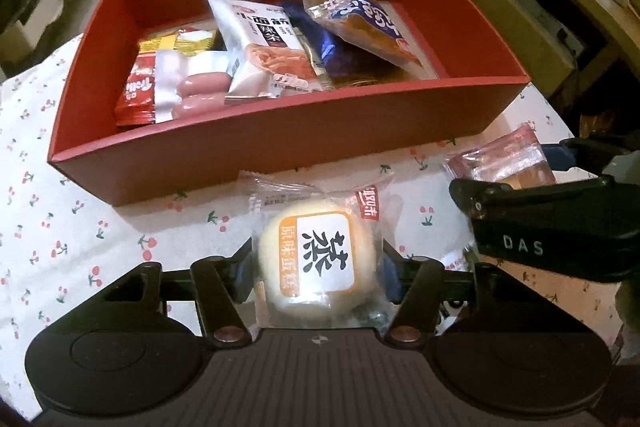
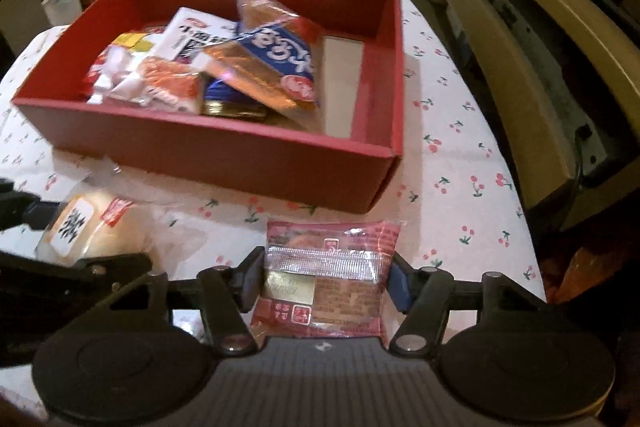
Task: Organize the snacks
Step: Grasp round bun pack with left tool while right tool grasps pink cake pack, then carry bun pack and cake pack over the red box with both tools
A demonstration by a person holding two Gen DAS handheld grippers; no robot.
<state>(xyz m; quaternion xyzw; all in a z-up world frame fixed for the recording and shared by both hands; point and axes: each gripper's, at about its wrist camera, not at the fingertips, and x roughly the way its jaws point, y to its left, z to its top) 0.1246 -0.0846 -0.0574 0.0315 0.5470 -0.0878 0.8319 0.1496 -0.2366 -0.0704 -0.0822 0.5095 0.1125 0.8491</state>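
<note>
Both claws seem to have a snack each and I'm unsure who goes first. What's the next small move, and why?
Probably lift the left claw, which already pinches the round cake pack, toward the red box; the right claw brackets the pink pack, grip unclear.

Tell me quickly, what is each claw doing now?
Left claw: closed on the round cake packet.
Right claw: around the pink snack packet; grip cannot be told.

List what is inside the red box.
Red box: sausages, a white noodle-strip packet, a blue-labelled pastry bag, red and yellow packets. Lower layers are covered.
</note>
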